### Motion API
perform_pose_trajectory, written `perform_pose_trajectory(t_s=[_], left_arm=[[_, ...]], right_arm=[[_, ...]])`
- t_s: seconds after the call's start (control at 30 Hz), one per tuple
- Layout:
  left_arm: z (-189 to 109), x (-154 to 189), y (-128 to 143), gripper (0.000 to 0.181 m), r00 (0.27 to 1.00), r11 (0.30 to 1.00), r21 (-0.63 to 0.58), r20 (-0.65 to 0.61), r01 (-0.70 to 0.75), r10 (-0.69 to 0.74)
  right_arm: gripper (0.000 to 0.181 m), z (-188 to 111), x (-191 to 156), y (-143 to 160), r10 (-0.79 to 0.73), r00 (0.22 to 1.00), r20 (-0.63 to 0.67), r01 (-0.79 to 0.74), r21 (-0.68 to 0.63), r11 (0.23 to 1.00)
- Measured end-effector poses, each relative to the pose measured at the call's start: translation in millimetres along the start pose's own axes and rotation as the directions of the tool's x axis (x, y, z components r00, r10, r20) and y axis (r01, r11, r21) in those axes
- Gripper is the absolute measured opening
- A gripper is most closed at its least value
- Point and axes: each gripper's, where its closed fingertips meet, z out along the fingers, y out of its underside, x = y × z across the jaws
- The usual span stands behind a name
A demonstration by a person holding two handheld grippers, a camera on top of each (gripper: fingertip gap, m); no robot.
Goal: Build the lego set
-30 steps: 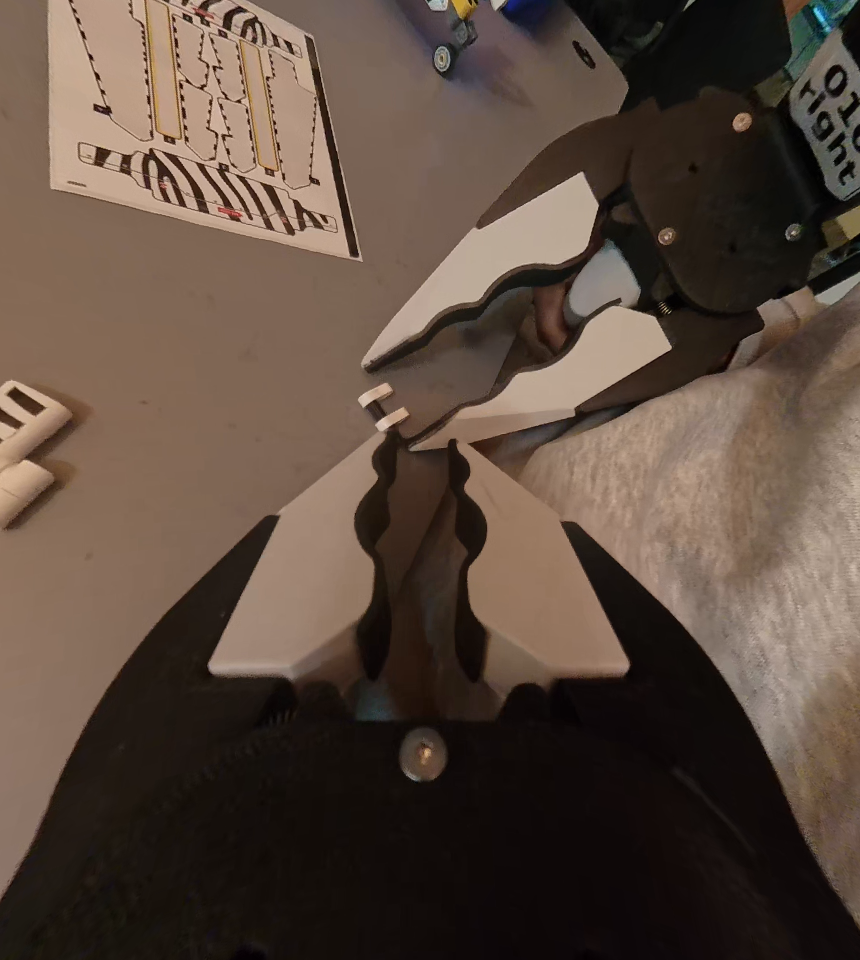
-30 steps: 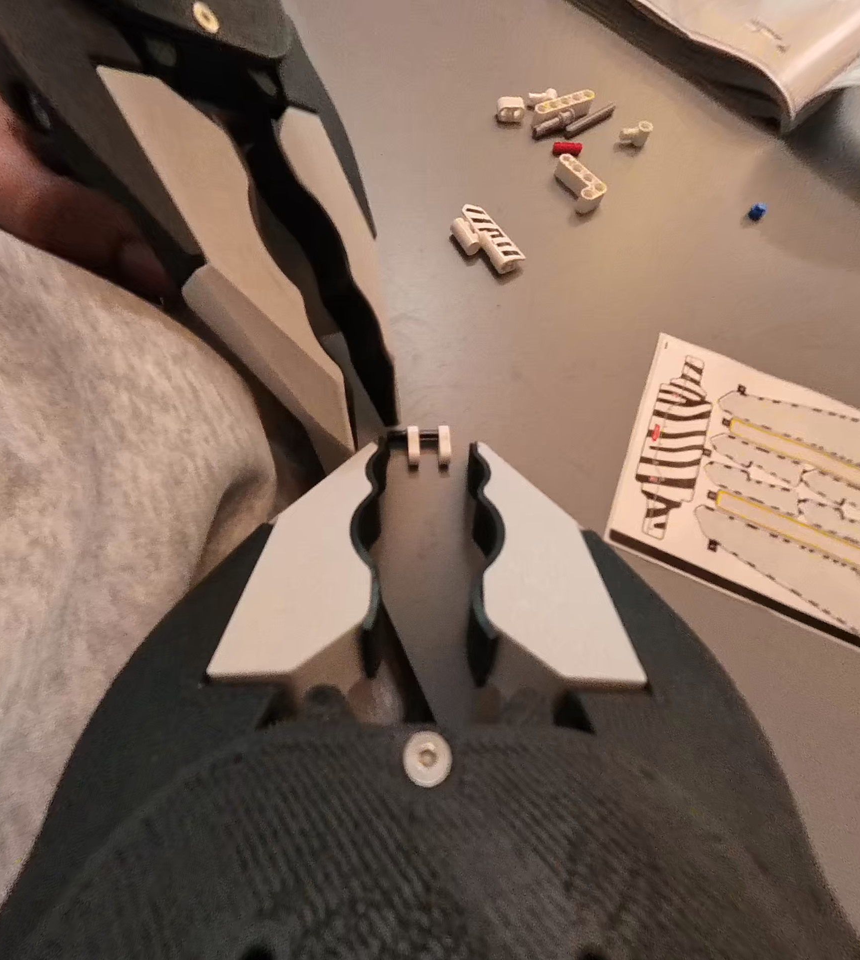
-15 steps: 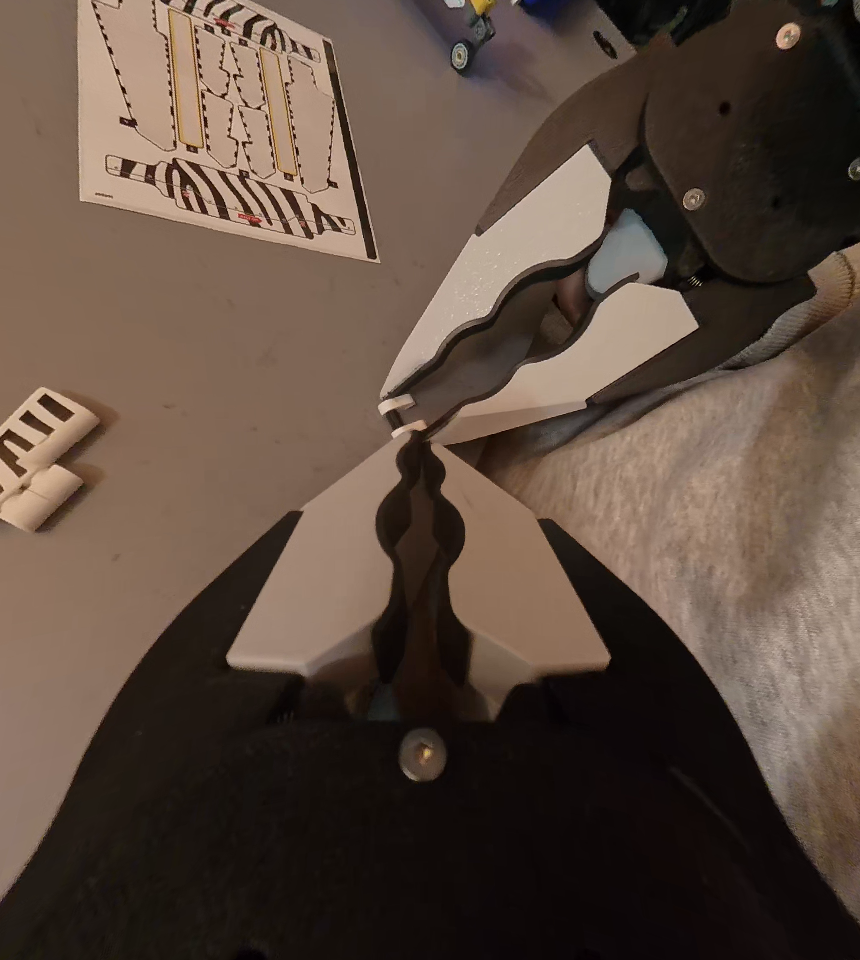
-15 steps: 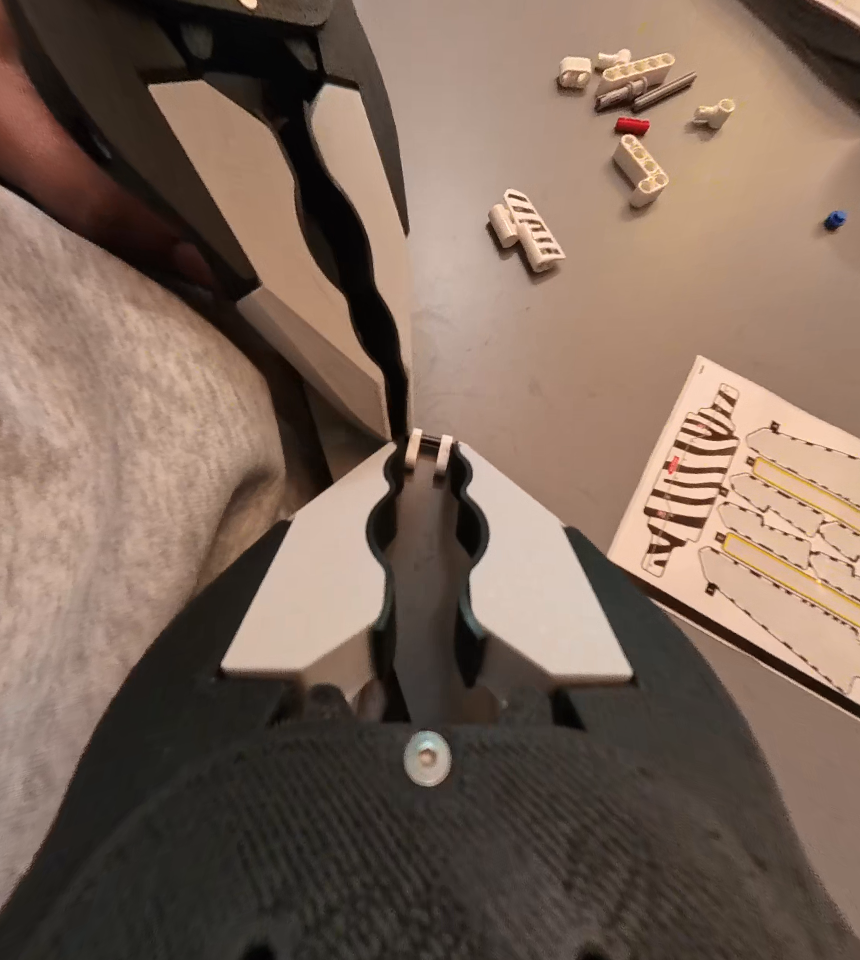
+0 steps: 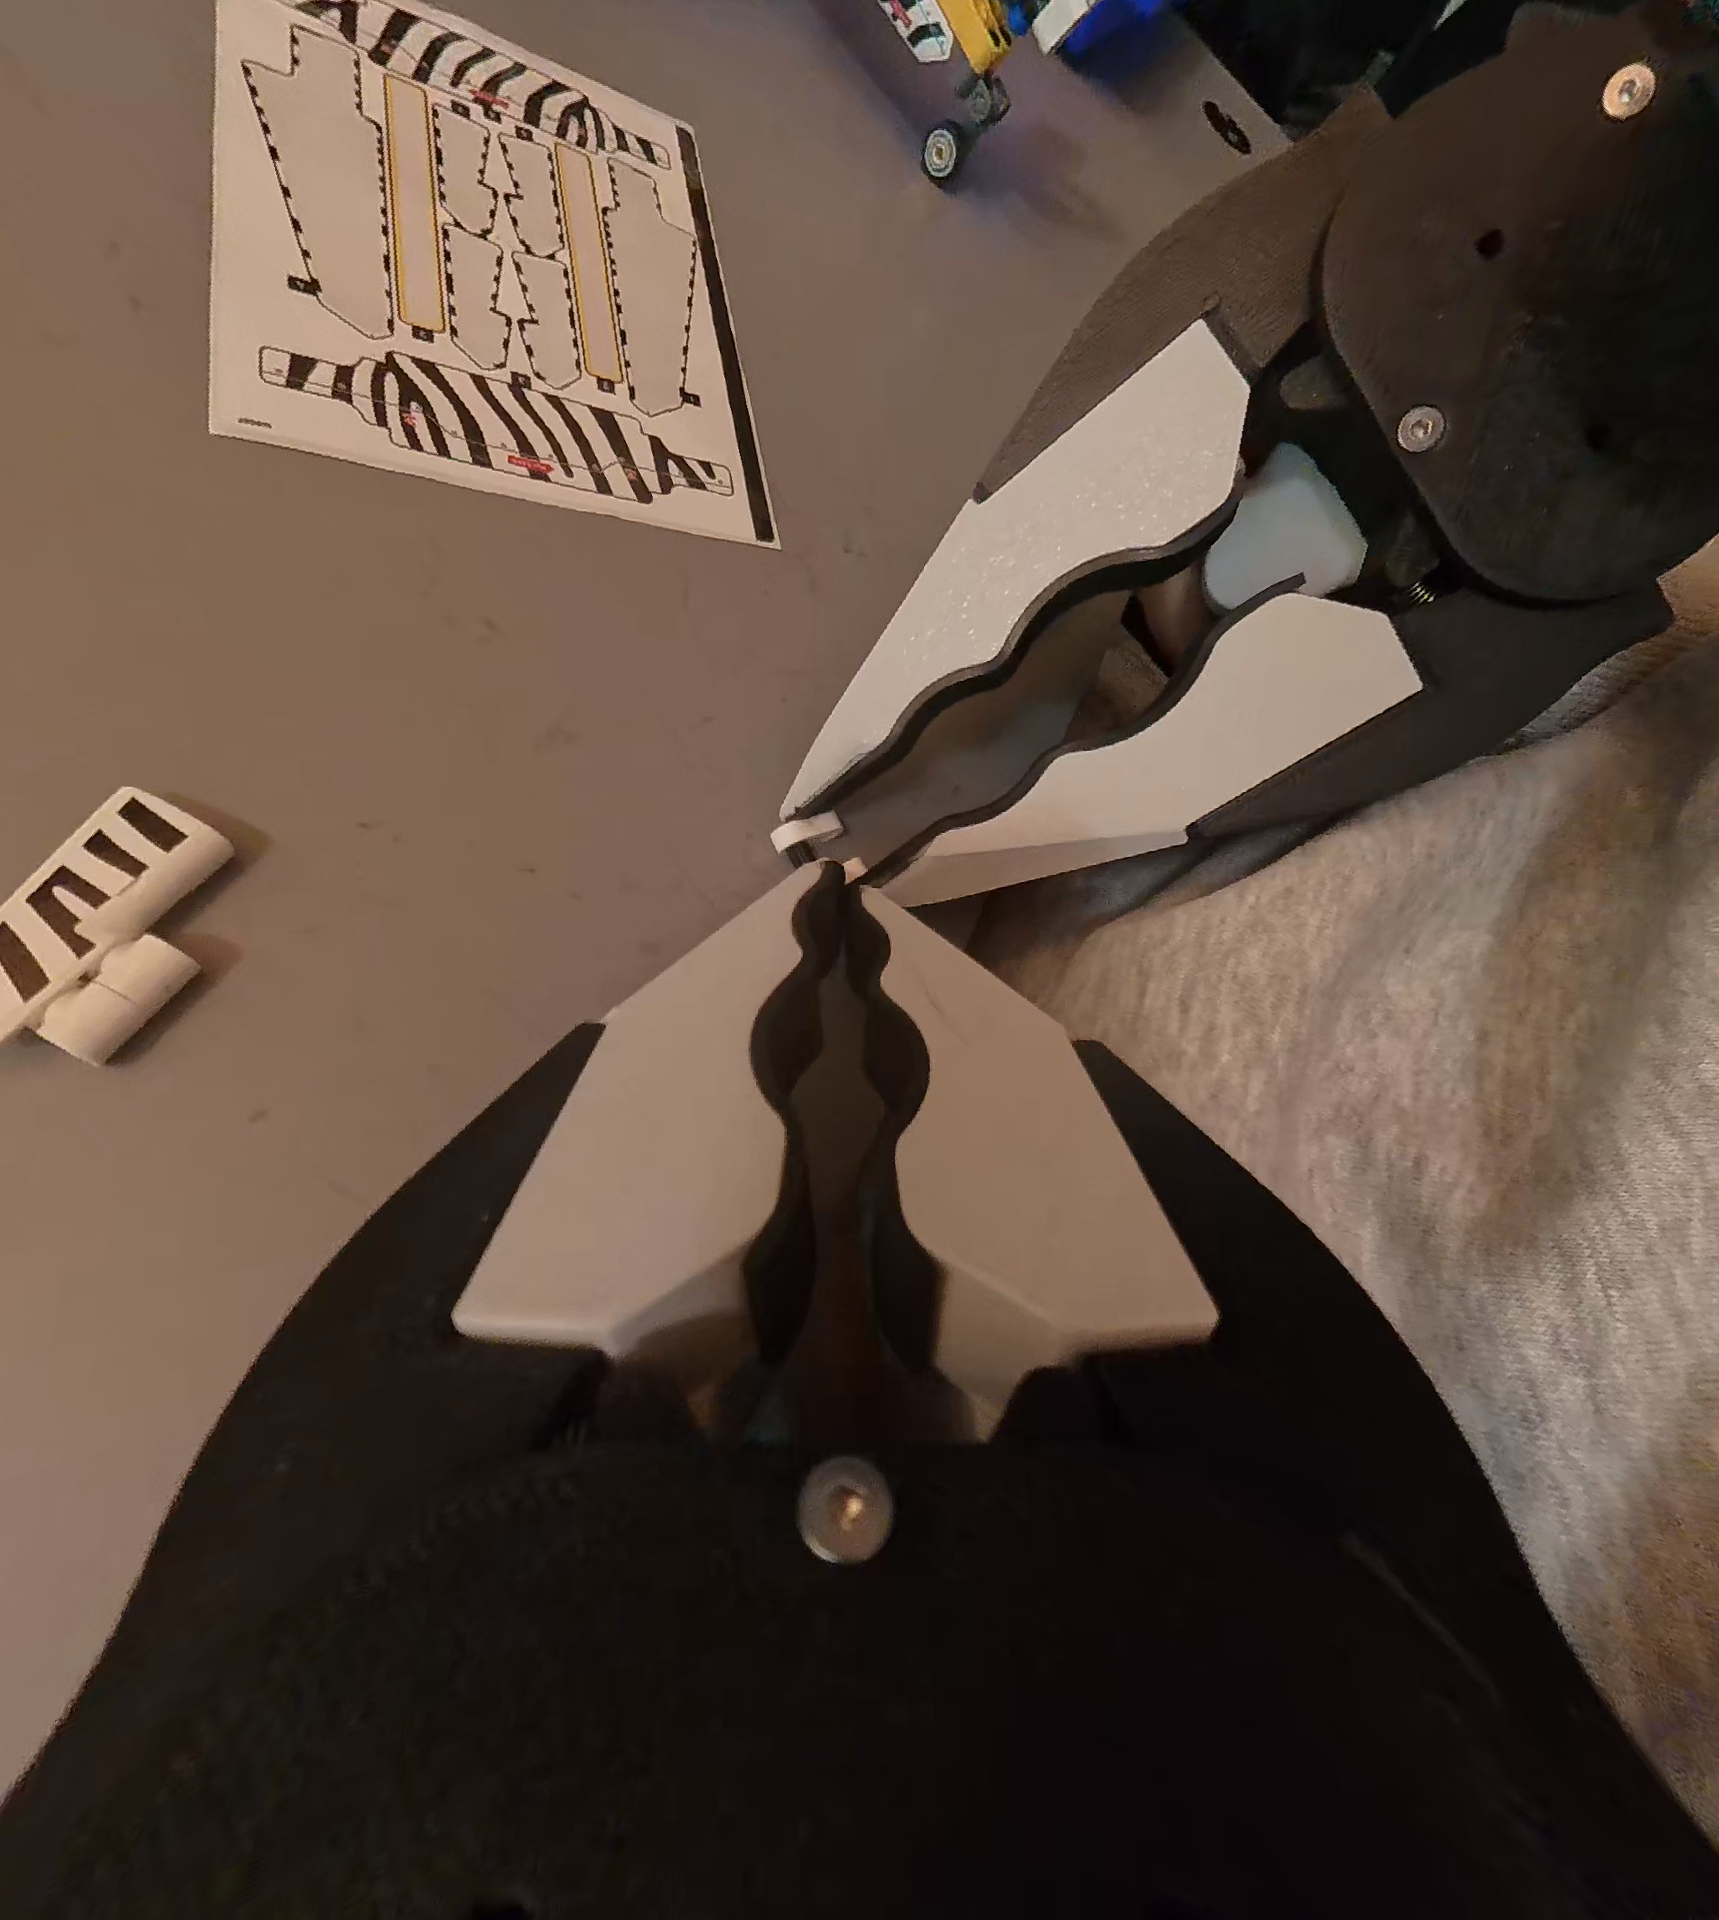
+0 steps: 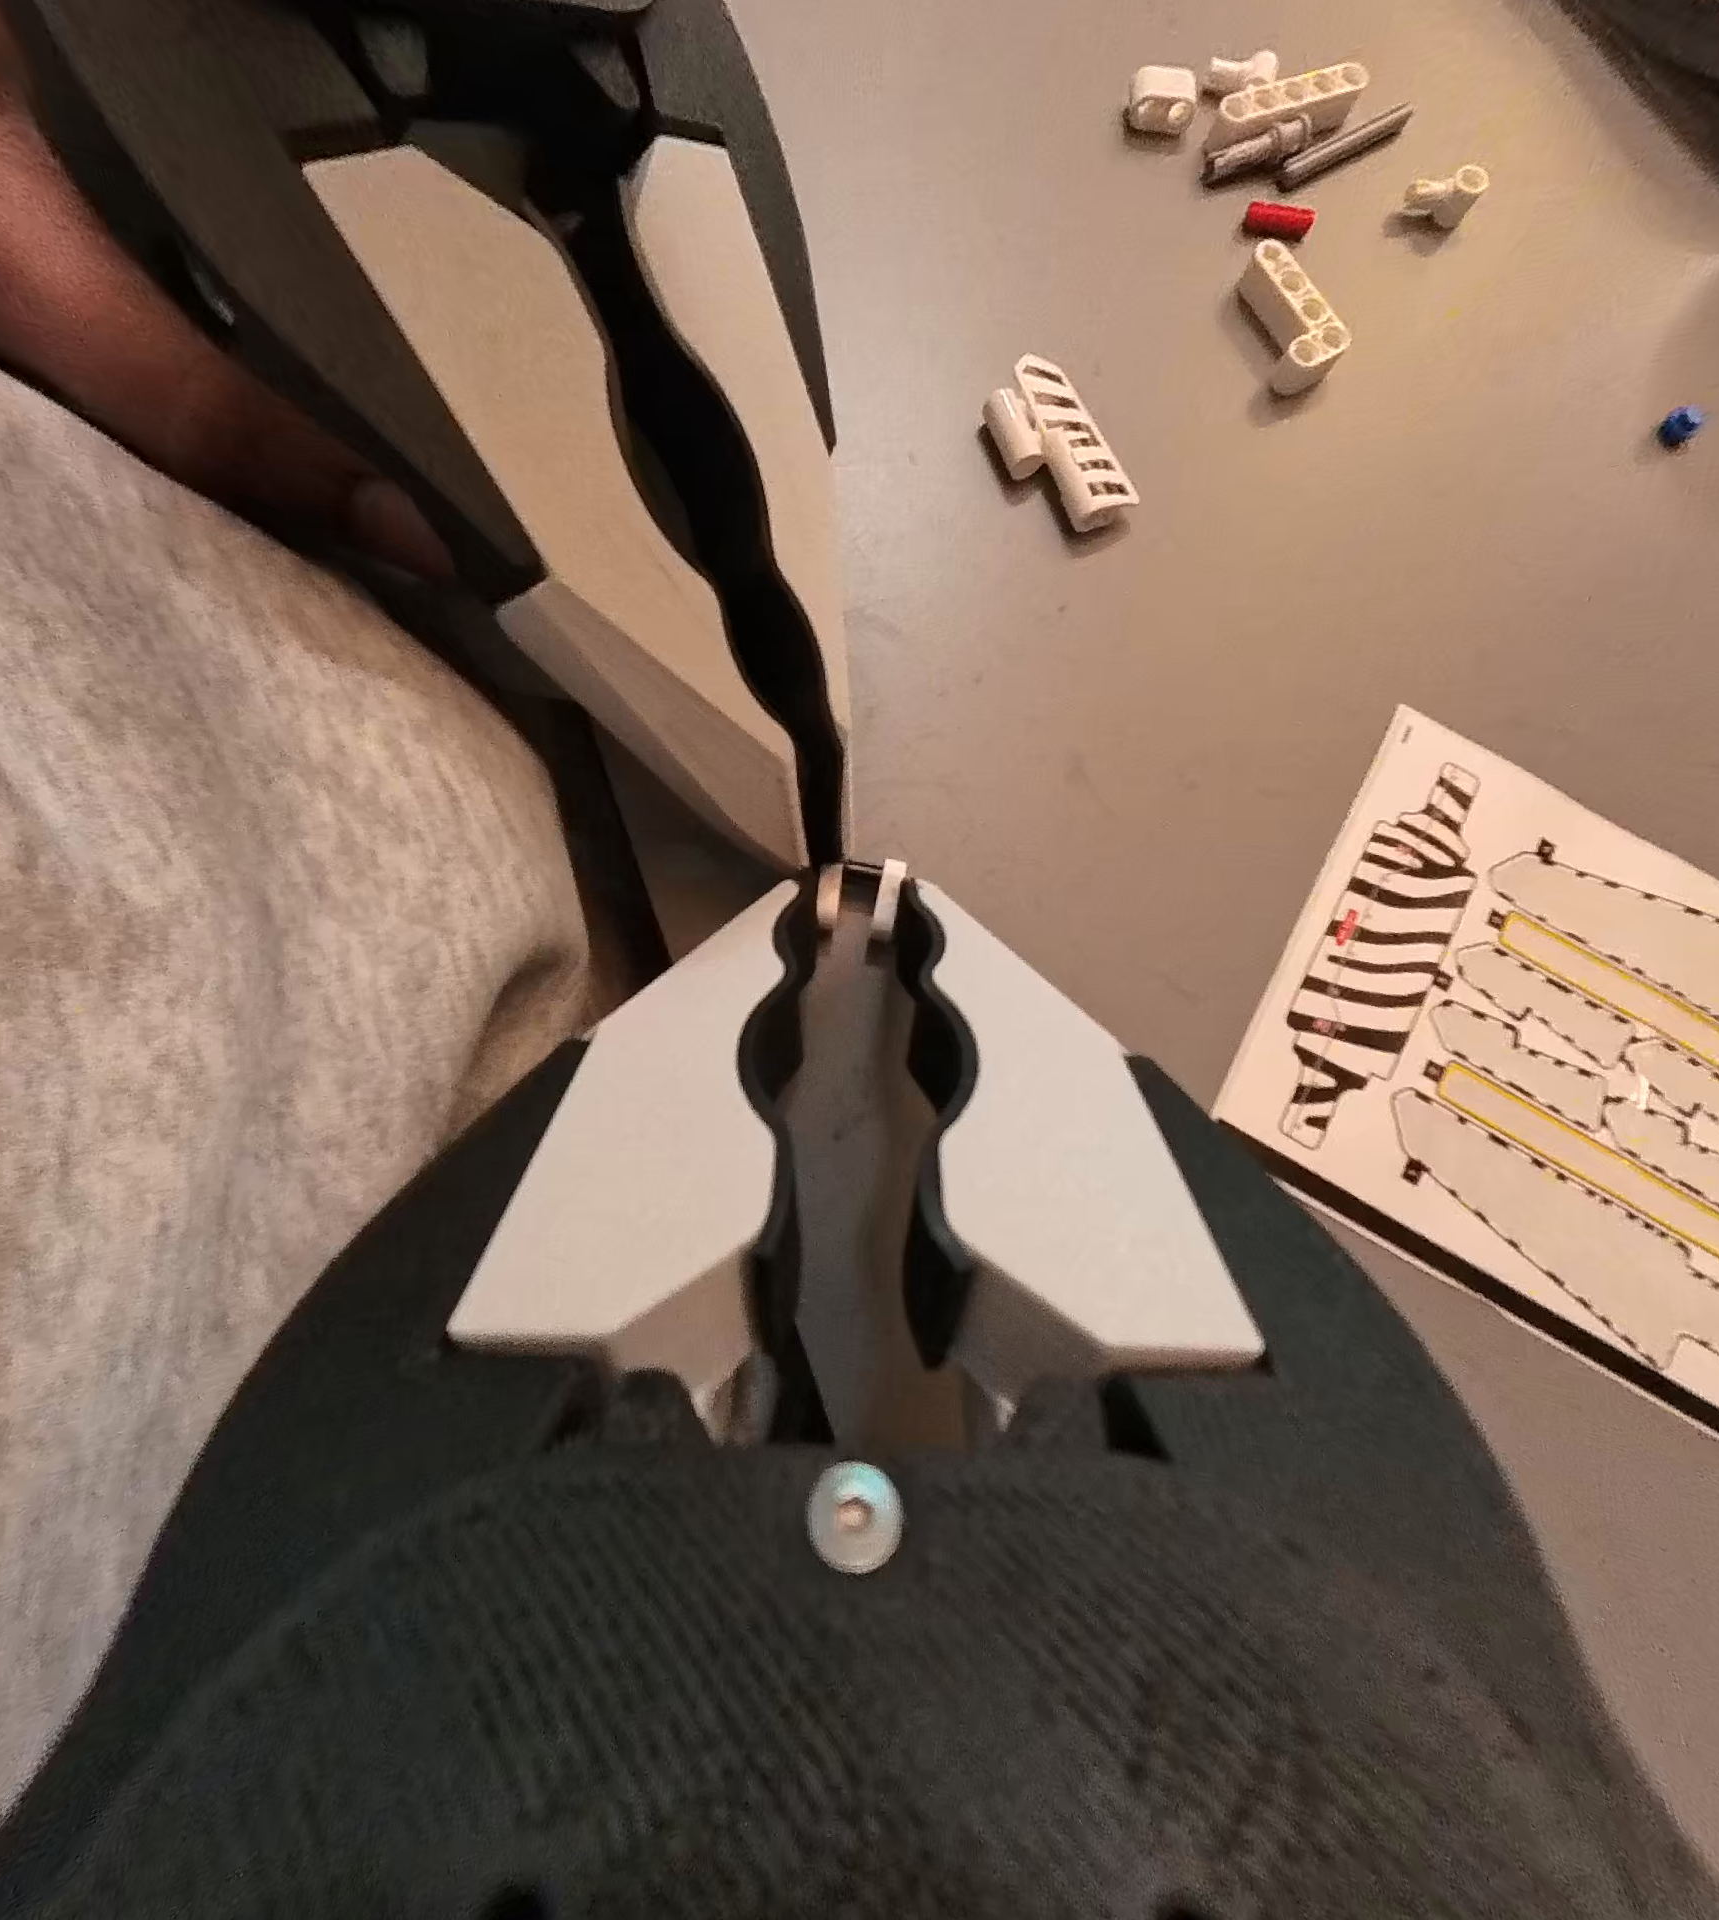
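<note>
A small piece, a black axle with two thin white parts (image 6: 863,896), is held between the tips of my right gripper (image 6: 860,899), which is shut on it. It also shows in the left wrist view (image 5: 809,833) at the right gripper's tips (image 5: 819,831). My left gripper (image 5: 831,883) is shut, and its tips meet the axle's end from the side. In the right wrist view the left gripper (image 6: 827,847) comes down from the top onto the piece's left end. Both are held above the grey table (image 5: 419,727).
A zebra-striped white panel (image 5: 76,925) (image 6: 1063,447) lies on the table. A sticker sheet (image 5: 481,281) (image 6: 1561,1091) lies flat. Loose white beams (image 6: 1291,312), a red pin (image 6: 1279,218) and a blue pin (image 6: 1682,426) lie farther off. A grey sleeve (image 6: 159,883) is close. Only a small space, under 4 cm, lies between the two pairs of fingers.
My left gripper has gone from open to shut and come up against the end of the piece. My right gripper has kept hold of the piece and narrowed slightly.
</note>
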Motion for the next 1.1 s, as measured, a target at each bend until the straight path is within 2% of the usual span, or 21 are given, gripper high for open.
perform_pose_trajectory(t_s=[0.13, 0.23, 0.3, 0.43, 0.6, 0.7, 0.8, 0.93, 1.1], left_arm=[[-1.2, 2.8, -0.3, 0.000, 0.999, 1.000, 0.012, -0.030, -0.021, 0.021], [-1.7, 3.6, 0.1, 0.000, 0.999, 1.000, 0.012, -0.040, -0.025, 0.025], [-1.0, 3.9, 1.4, 0.000, 0.999, 0.999, -0.003, -0.036, -0.038, 0.038], [0.4, 3.9, 3.0, 0.000, 0.999, 0.998, -0.032, -0.027, -0.048, 0.048], [0.9, 3.1, 2.3, 0.000, 0.999, 0.999, -0.035, -0.034, -0.024, 0.022], [1.6, 3.3, 2.0, 0.000, 0.999, 0.999, -0.042, -0.042, -0.025, 0.023], [1.1, 4.9, 2.3, 0.001, 0.996, 0.996, -0.042, -0.057, -0.075, 0.073], [-2.8, -2.3, -0.9, 0.023, 0.986, 0.985, -0.041, -0.015, -0.167, 0.166], [1.4, -1.2, 3.5, 0.024, 0.963, 0.958, -0.103, -0.019, -0.269, 0.268]], right_arm=[[0.015, 0.0, 0.2, -0.8, -0.006, 1.000, 0.011, 0.006, 0.014, 1.000], [0.017, -0.7, 3.1, -0.9, -0.008, 1.000, -0.027, 0.009, 0.036, 0.999], [0.028, -2.3, 9.1, -0.3, -0.013, 0.997, -0.075, 0.015, 0.038, 0.999], [0.015, -3.5, 7.8, 2.4, -0.017, 0.997, -0.071, 0.018, 0.011, 1.000], [0.014, -3.4, 7.2, 2.5, -0.067, 0.995, -0.079, 0.066, -0.013, 0.998], [0.014, -3.6, 4.5, 3.4, -0.050, 0.998, -0.038, 0.049, -0.020, 0.999], [0.014, -3.8, 3.8, 4.4, -0.029, 1.000, 0.006, 0.030, -0.036, 0.999], [0.014, -4.2, 3.1, 5.2, -0.048, 0.998, 0.043, 0.049, -0.039, 0.998], [0.014, -4.1, 2.6, 5.7, -0.082, 0.993, 0.080, 0.085, -0.038, 0.996]])
